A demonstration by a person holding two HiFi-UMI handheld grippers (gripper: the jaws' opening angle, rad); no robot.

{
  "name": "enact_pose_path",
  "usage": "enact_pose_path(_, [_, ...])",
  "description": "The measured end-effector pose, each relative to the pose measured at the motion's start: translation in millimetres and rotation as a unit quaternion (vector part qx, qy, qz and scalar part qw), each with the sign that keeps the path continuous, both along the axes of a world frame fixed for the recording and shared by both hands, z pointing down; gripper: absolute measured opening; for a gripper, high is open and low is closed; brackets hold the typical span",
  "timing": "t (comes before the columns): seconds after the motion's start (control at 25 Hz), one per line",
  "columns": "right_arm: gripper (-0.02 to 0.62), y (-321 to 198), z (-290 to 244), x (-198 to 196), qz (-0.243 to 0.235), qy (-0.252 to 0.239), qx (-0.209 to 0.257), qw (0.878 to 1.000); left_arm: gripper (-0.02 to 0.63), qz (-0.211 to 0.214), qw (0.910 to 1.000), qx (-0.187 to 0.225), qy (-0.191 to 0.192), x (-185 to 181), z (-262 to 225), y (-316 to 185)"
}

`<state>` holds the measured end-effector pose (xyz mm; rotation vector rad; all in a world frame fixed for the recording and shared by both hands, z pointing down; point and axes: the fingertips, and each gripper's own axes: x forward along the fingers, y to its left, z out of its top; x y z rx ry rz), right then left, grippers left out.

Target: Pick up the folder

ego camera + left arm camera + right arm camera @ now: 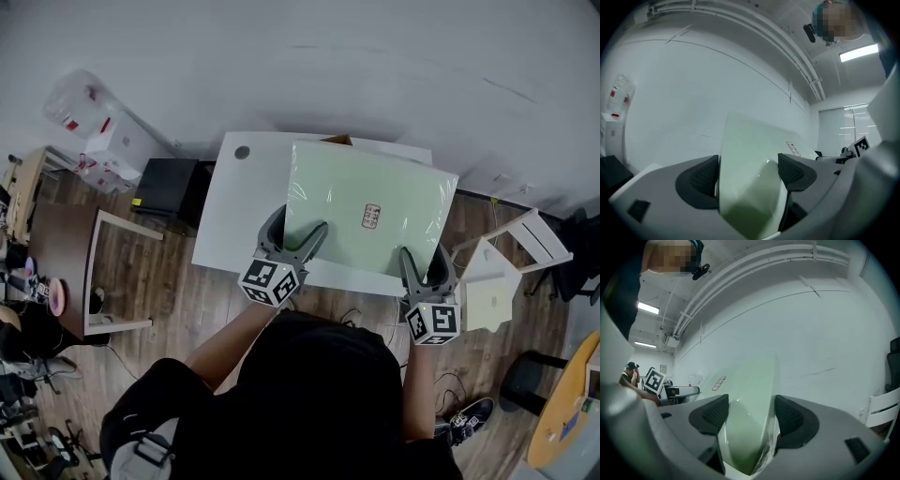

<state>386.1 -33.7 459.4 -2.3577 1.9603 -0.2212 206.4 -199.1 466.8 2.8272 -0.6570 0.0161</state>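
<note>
A pale green folder (366,206) with a small label in its middle is held up, tilted, over the white table (225,216). My left gripper (300,227) is shut on the folder's near left edge. My right gripper (427,260) is shut on the near right corner. In the left gripper view the folder (750,159) fills the gap between the black pads (704,178) of the left gripper (747,172) and rises toward the wall. The right gripper view shows the folder (752,390) edge-on, clamped in the right gripper (750,412).
A cardboard box (337,140) peeks out behind the folder. A black case (169,183) and a wooden frame (94,272) stand to the table's left. A white chair (530,239) and a small white stand (487,281) are on the right. A white wall runs behind.
</note>
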Motion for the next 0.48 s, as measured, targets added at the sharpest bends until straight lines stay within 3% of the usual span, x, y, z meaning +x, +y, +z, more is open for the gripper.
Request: enact_pose_path(0.48, [0.316,22.5,-2.3,17.0,-0.022,0.012,0.022,0.999,0.383,-0.033,0.9994,0.006,0.005,8.2,0.8,32.6])
